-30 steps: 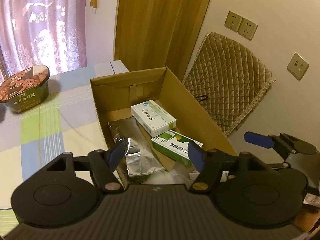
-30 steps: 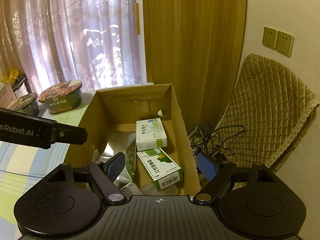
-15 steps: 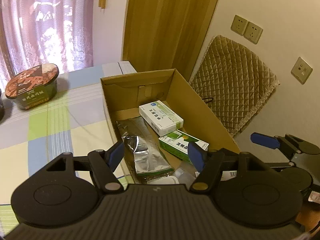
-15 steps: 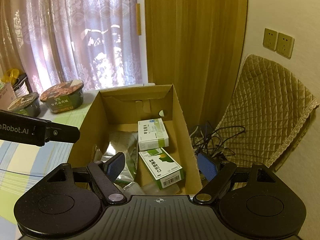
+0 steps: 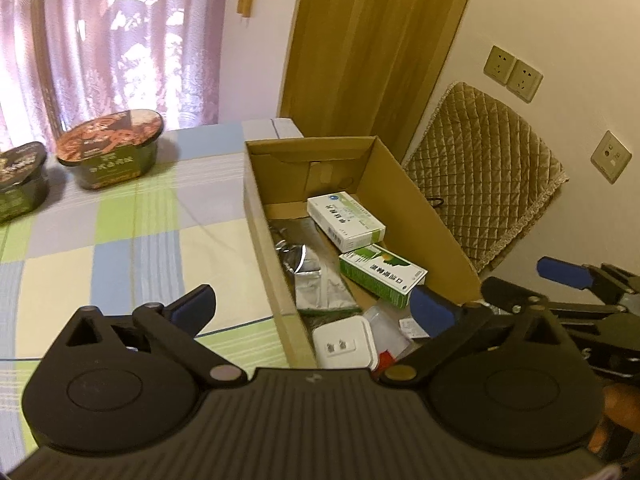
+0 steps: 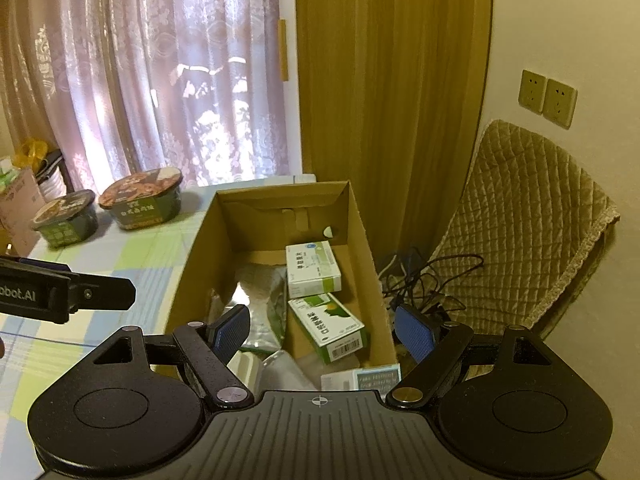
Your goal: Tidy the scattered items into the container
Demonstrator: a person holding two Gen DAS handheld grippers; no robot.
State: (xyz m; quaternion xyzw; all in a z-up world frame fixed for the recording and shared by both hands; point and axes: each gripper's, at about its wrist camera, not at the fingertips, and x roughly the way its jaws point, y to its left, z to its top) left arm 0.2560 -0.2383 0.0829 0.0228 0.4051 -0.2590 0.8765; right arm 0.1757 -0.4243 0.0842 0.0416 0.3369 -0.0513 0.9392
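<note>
The cardboard box [image 6: 362, 248] is plain matt brown board with raw cut edges. Inside it, a crinkled foil pouch [image 6: 262, 304] shines silver, and the white medicine carton [image 6: 312, 266] and green medicine carton [image 6: 326, 326] are smooth printed card. The checked cloth [image 5: 120, 240] over the surface looks soft and matt. Both instant noodle bowls [image 6: 140, 200] have glossy printed lids. The quilted cover [image 6: 528, 216] is stitched fabric with a faint sheen, beside grained wood panelling [image 6: 392, 100].
</note>
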